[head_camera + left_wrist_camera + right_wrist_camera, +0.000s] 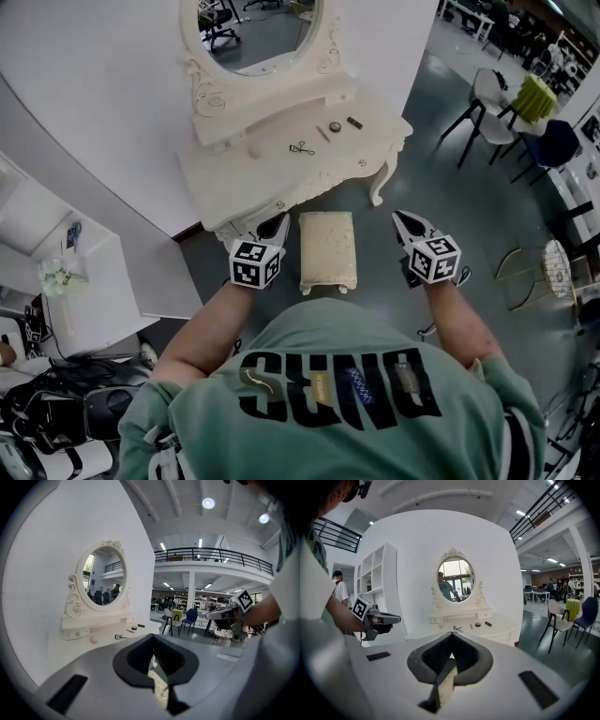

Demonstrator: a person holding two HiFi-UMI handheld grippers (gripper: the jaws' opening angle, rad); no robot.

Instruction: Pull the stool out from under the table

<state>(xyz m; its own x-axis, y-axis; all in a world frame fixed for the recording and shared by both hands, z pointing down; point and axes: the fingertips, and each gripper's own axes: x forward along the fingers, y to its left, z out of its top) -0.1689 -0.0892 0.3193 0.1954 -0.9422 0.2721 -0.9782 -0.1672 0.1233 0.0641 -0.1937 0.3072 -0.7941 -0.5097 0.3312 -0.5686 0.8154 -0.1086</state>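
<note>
The stool (327, 248), with a cream cushion, stands on the grey floor just in front of the white dressing table (272, 173); its far end lies at the table's front edge. My left gripper (273, 228) is beside the stool's left side and my right gripper (404, 225) beside its right side, both pointing toward the table. Neither touches the stool. In the left gripper view my own jaws (153, 641) are shut and empty, with a sliver of cushion (159, 686) below them. The right gripper (451, 641) looks the same, with cushion (446, 686) showing through the slit.
An oval mirror (258, 28) tops the table, which carries a few small items (301, 148). A white shelf unit (80, 281) stands at left. Chairs (487, 103) and a gold wire table (553, 272) stand at right.
</note>
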